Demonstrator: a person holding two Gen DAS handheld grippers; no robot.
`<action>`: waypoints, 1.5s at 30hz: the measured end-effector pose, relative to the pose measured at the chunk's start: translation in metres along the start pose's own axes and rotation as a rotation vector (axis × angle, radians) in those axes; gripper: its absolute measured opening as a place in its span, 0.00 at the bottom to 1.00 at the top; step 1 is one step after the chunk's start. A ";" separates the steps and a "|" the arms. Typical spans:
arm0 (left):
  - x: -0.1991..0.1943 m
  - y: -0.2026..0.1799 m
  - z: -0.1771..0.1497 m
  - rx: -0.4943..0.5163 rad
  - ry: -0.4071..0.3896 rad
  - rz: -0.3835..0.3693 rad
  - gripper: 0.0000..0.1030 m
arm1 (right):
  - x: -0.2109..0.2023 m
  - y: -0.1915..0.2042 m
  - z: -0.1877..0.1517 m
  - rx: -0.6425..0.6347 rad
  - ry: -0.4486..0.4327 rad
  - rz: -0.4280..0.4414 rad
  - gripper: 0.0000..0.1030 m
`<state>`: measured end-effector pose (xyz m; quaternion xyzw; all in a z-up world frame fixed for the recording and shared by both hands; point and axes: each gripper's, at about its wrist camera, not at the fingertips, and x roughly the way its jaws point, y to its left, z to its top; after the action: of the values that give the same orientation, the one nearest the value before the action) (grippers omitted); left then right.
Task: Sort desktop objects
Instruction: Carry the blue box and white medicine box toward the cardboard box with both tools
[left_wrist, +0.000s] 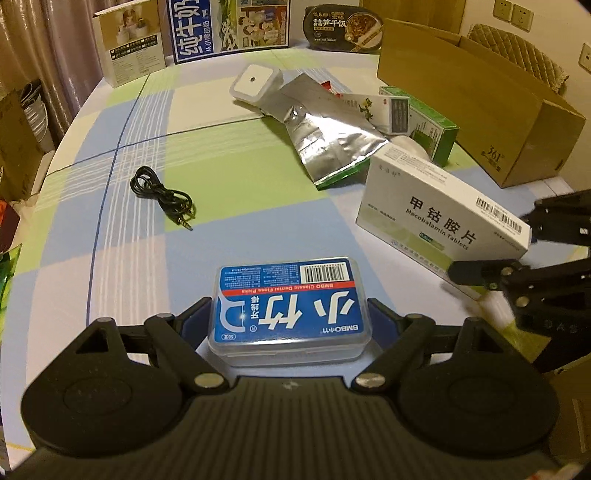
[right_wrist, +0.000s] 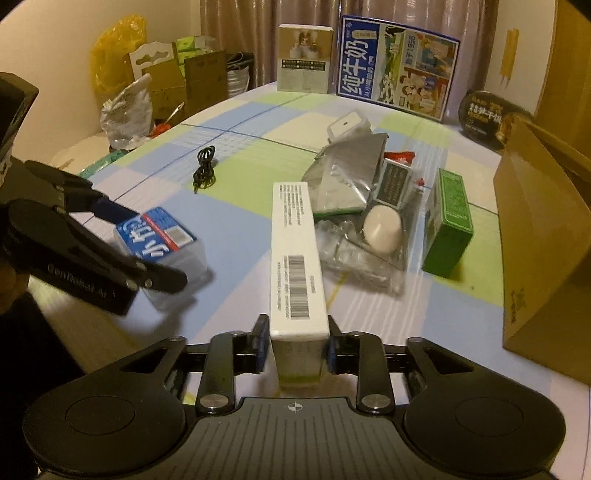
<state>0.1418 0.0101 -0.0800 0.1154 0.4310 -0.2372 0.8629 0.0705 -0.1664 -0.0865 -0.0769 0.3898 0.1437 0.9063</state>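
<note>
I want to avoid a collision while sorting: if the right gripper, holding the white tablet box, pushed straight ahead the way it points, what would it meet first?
Probably the silver foil pouch in the pile ahead of the white tablet box held by the right gripper, though depth is unclear.

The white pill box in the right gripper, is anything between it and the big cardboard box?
Yes. The green box stands partly between the white pill box and the cardboard box, unless it's carried over the top.

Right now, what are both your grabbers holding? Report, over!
Left gripper shut on floss pick box. Right gripper shut on white tablet box. Pile of packets ahead, cardboard box at right. Over.
</note>
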 end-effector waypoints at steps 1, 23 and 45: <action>0.001 0.000 0.000 0.001 0.000 0.006 0.82 | 0.002 0.000 0.001 -0.003 -0.004 -0.002 0.40; 0.012 -0.002 0.004 -0.002 0.014 0.056 0.81 | 0.016 -0.006 0.021 0.035 -0.016 0.010 0.20; -0.056 -0.105 0.079 0.120 -0.156 -0.031 0.81 | -0.126 -0.104 0.041 0.162 -0.252 -0.230 0.20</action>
<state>0.1137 -0.0948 0.0127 0.1414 0.3493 -0.2840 0.8817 0.0491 -0.2799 0.0366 -0.0290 0.2724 0.0160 0.9616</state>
